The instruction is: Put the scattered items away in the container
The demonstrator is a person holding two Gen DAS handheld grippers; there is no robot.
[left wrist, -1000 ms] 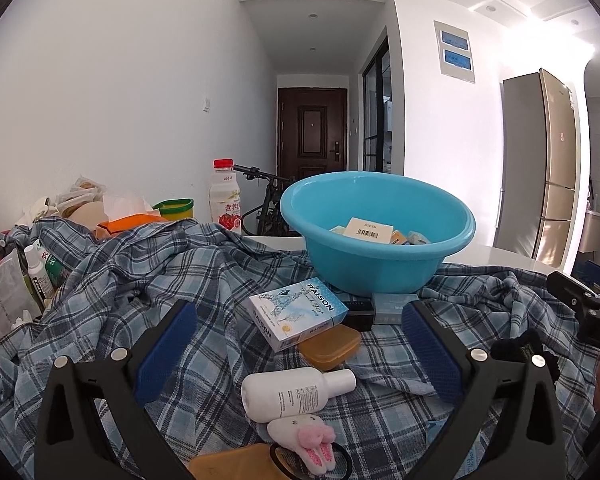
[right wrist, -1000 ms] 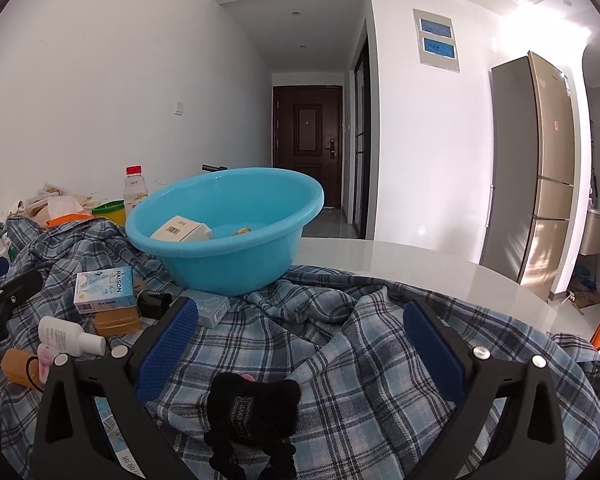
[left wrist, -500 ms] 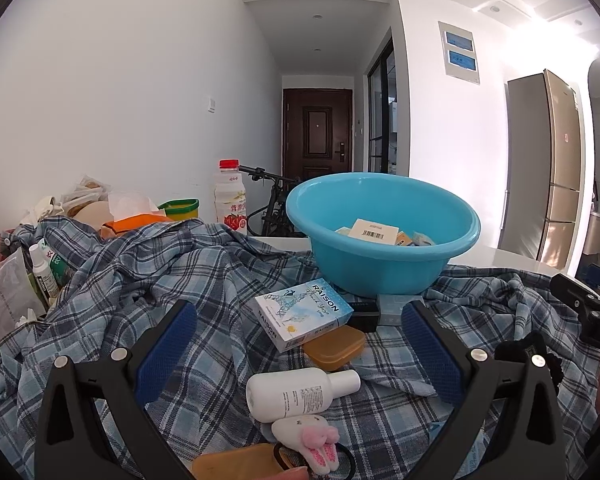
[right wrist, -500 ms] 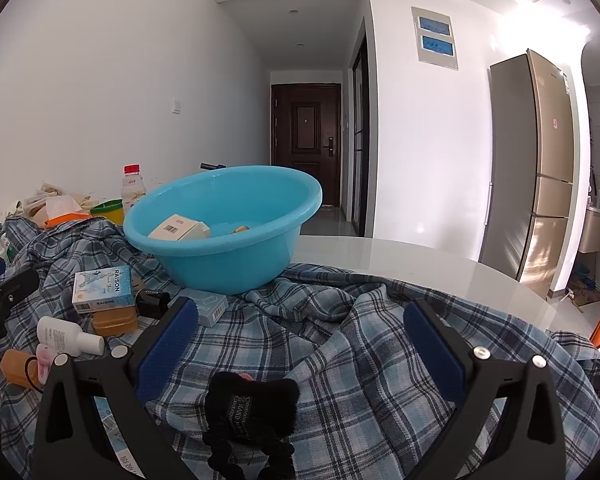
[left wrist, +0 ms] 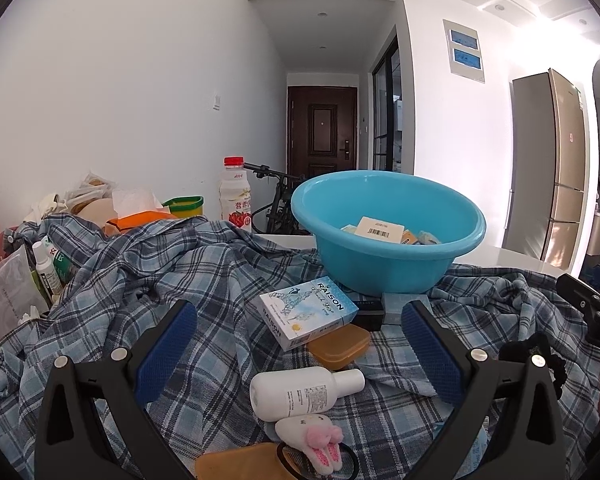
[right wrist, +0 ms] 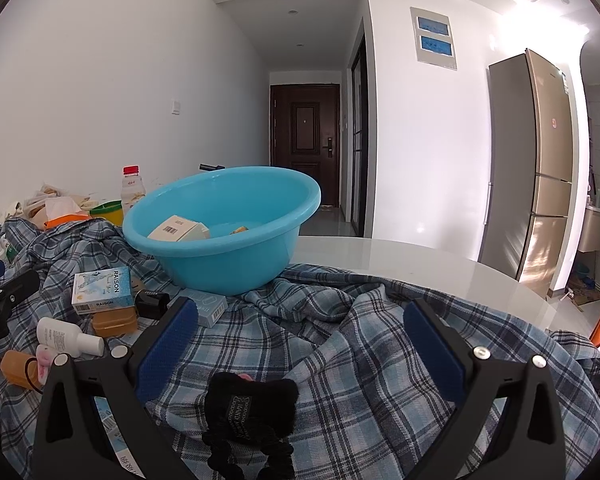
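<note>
Left gripper (left wrist: pixel 300 344) held low and level over the rumpled blue plaid cloth (left wrist: pixel 148 280), blue-padded jaws spread wide and empty, framing a white plastic bottle (left wrist: pixel 300 394) lying on its side, a blue-and-white RAISON carton (left wrist: pixel 308 316) and an amber plastic case (left wrist: pixel 340 346). Right gripper (right wrist: pixel 300 344) likewise level, jaws parted and empty, above a black fuzzy pouch (right wrist: pixel 250 404). Beyond both, on the white table (right wrist: pixel 440 276), the round turquoise plastic basin (left wrist: pixel 388 232), already holding a barcoded white box (left wrist: pixel 380 229).
</note>
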